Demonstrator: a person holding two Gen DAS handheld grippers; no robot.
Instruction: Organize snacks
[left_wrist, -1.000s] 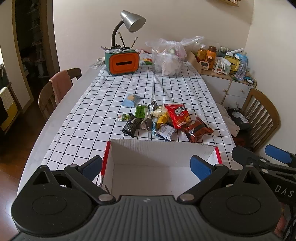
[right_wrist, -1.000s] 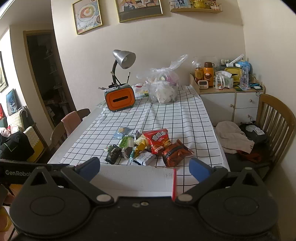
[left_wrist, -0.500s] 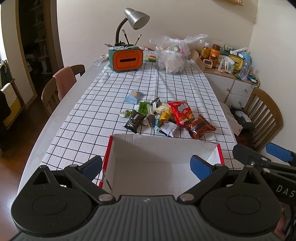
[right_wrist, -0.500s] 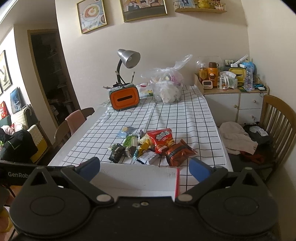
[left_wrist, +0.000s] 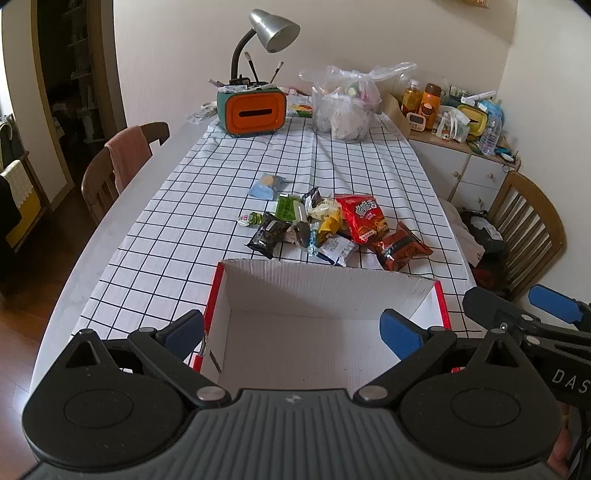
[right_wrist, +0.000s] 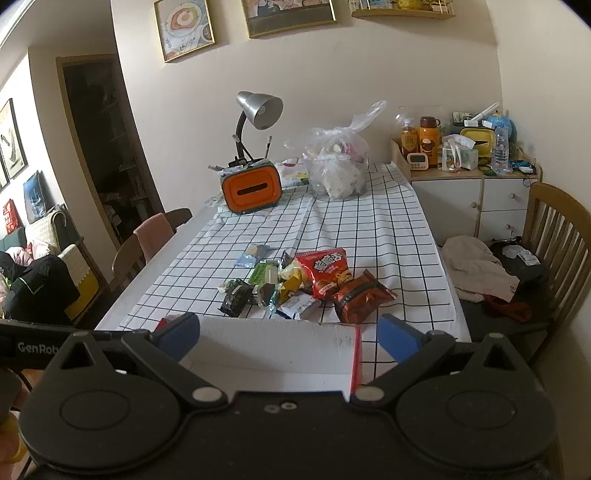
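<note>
Snacks (left_wrist: 325, 225) now nearer box (left_wrist: 332, 317); both tongs (left_wrist: 291, 330) (right_wrist: 290, 334) stay spread.

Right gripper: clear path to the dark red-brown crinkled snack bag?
Probably yes. The right gripper is open and empty, the dark red-brown crinkled snack bag lies exposed at the pile's right edge, past the white cardboard box.

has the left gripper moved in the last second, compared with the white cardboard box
Yes, slightly. In the left wrist view the white cardboard box and the orange tissue holder sit a little lower and further right, so the left gripper has tilted up and leftward.
</note>
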